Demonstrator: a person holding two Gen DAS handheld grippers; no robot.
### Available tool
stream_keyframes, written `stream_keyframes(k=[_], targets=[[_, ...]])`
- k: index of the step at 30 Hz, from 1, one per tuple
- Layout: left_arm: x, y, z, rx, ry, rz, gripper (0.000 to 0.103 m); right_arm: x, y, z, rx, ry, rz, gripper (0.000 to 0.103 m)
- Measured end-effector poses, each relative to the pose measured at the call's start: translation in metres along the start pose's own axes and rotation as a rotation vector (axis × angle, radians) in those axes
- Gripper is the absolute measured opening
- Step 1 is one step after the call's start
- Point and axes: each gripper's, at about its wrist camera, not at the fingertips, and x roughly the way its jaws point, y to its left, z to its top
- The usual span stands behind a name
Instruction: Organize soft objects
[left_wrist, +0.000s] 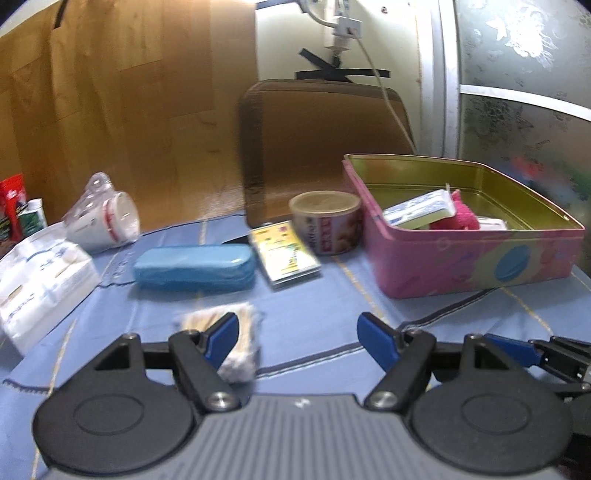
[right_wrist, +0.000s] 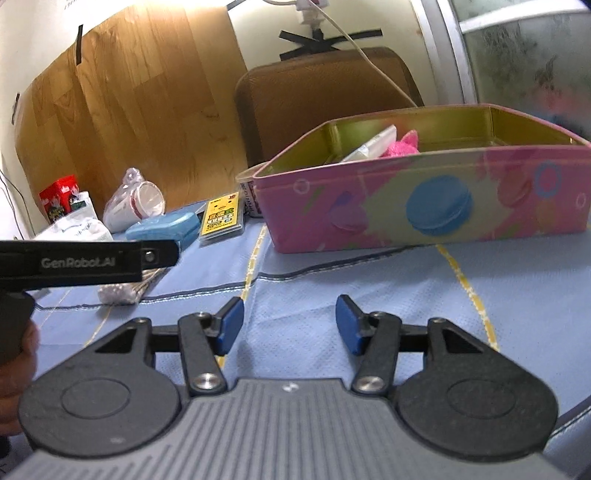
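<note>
The left claw stands well open and grips nothing; its left pad overlaps a bag of cotton swabs that lies on the blue cloth of the worktop, contact unclear. The right claw is about half open, empty, over bare cloth. Past the swabs lie a blue case and a yellow card pack, with a round tin behind them. Toward the worktop's right edge sits an open pink box holding a pink plush and packets.
</note>
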Motion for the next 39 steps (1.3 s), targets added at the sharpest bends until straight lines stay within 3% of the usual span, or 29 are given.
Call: stream_keyframes(k=[16, 33, 39], targets=[[-0.012, 0.068, -0.025, -0.103, -0.013, 0.082, 0.073, 0.013, 0.067, -0.012, -0.204, 0.032, 0.049, 0.058], [0.004, 0.132, -0.04, -0.184, 0.002, 0.22, 0.074, 0.028, 0.107, -0.012, -0.284, 0.07, 0.095, 0.061], [0.012, 0.147, -0.042, -0.233, 0.017, 0.224, 0.074, 0.036, 0.117, -0.008, -0.289, 0.097, 0.123, 0.061]])
